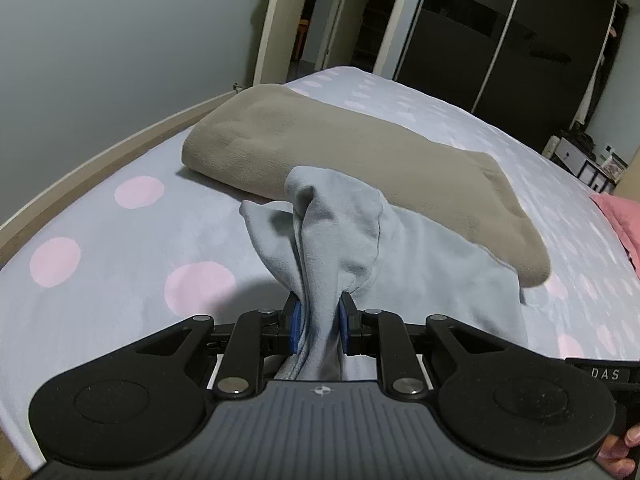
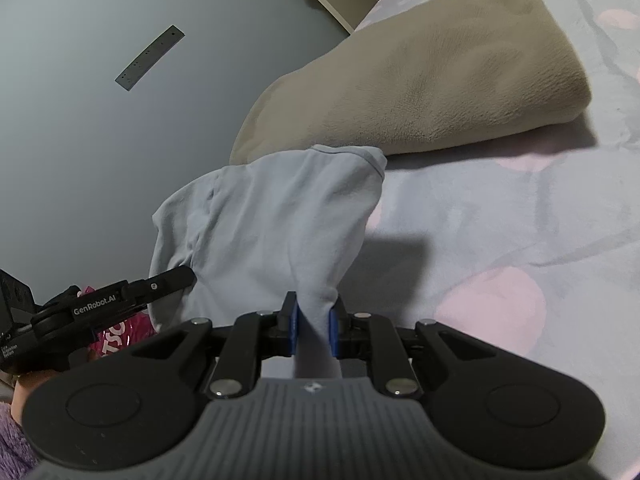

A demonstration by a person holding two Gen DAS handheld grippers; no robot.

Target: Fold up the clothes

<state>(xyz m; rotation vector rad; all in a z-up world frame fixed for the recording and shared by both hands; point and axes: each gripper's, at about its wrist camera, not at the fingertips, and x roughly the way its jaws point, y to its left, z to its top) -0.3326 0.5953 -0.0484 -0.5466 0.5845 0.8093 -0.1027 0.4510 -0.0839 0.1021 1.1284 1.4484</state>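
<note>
Here both hand-held grippers (left (image 1: 320, 326), right (image 2: 313, 326)) clamp pale-blue garment (image 2: 272, 216) edges above bedspread (image 2: 520, 220)

garment (image 1: 336, 236) | pale blue, soft knit | bunched, lifted in folds | lower part draped on bed, beside tan blanket (image 1: 320, 148)

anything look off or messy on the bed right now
Only the light blue garment: it is bunched and creased, one edge tucked under the folded tan blanket while both grippers pinch it. Nothing is spilled or damaged.
</note>
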